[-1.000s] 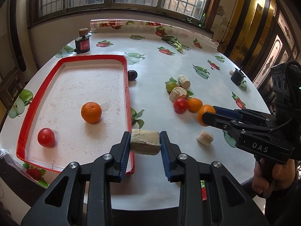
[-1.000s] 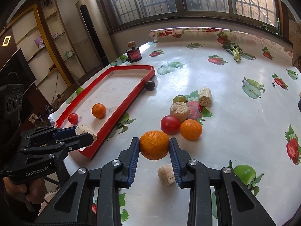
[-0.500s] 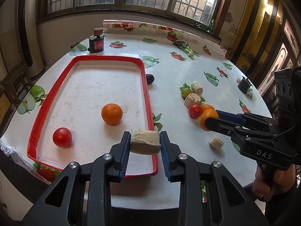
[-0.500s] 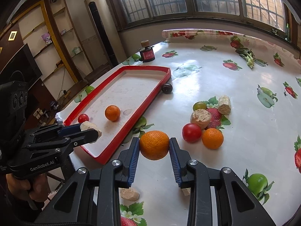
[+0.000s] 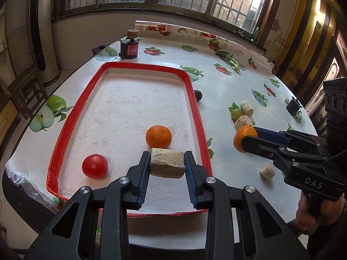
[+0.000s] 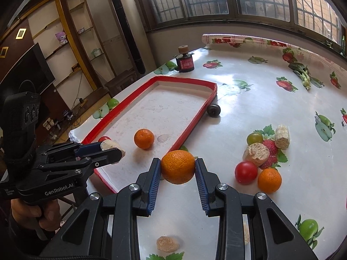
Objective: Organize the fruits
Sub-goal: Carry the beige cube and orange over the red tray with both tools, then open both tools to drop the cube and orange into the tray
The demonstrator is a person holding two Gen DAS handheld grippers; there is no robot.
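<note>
Orange fruit (image 6: 177, 166) between right jaws

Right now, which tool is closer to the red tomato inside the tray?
Left. The left tool, holding a beige chunk, hangs over the tray just beside the red tomato. The right tool, holding an orange, is outside the tray's rim, farther away.

Your table (image 6: 249, 112) wears a white cloth printed with fruit. On it you have a red-rimmed tray (image 5: 196, 112), a dark jar (image 6: 185, 61) beyond the tray's far end, and a dark plum (image 6: 213, 110) just beside its rim. To the right lie a tomato (image 6: 245, 172), an orange (image 6: 269, 180), a green fruit (image 6: 254, 138) and pale cut chunks (image 6: 256, 153).
</note>
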